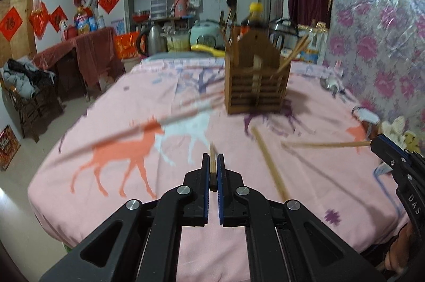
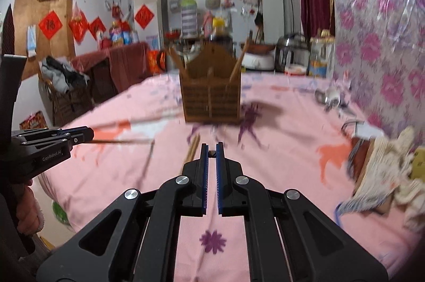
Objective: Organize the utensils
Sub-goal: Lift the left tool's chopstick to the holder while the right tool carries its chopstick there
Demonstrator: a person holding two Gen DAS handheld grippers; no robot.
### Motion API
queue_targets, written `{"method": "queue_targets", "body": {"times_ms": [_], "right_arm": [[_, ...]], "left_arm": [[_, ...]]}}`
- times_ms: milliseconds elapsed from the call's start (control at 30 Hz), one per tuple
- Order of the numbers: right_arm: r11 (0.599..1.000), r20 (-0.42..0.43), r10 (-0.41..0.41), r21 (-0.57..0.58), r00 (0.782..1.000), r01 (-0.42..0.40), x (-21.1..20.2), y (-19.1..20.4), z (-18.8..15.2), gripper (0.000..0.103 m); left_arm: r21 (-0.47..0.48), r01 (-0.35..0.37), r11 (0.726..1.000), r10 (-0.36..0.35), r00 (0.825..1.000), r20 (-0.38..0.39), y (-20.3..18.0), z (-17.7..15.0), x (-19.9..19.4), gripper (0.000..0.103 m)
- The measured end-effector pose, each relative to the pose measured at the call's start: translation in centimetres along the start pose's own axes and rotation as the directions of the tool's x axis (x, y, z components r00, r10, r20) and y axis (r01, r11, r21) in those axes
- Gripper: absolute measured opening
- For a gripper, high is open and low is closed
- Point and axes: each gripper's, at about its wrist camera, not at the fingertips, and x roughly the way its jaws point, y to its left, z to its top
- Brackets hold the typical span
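The worktop fills the lower half of both views under a pink cloth printed with horses and flowers; a floral foil wall runs along its right edge, and a cluttered kitchen lies beyond its far edge. Toward that far edge stands the slatted wooden utensil holder, upright, with several chopsticks already leaning in its compartments. Behind it are a dark bottle with a yellow cap, a kettle and rice cookers. A crumpled knitted cloth lies at the right edge. Nothing stands between either tongs and the holder. One loose chopstick lies on the cloth between the holder and the near edge. The left tongs are clamped on a chopstick seen end-on. The right tongs are clamped on another chopstick, pointing left across the worktop.
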Motion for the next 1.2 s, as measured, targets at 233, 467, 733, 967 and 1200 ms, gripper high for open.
{"method": "queue_targets", "body": {"times_ms": [233,467,733,967,1200], "right_arm": [[0.999,0.040,0.026,0.021,0.999,-0.027,-2.0,-0.2,3.1,0.006],[1.000,0.018,0.020,-0.007,1.000,-0.020,-1.0,0.2,3.6,0.006],[0.998,0.009,0.052,0.028,0.999,-0.052,1.1,-1.0,7.5,0.006],[0.998,0.057,0.046,0.038,0.997,-0.048,3.1,-2.1,12.3,0.006],[0.997,0.120,0.048,0.046,0.992,-0.054,5.4,-3.0,17.8,0.006]], "left_arm": [[-0.021,0.069,0.997,-0.069,0.997,0.016,0.2,3.6,-2.4,0.006],[-0.033,0.103,0.994,-0.103,0.994,-0.021,0.4,4.8,-1.4,0.006],[-0.040,0.129,0.991,-0.131,0.991,-0.041,0.7,8.7,0.9,0.006],[0.000,0.152,0.988,-0.152,0.988,0.018,-1.0,15.4,2.5,0.006],[0.017,0.182,0.983,-0.182,0.976,0.122,-2.9,22.7,3.1,0.006]]}}
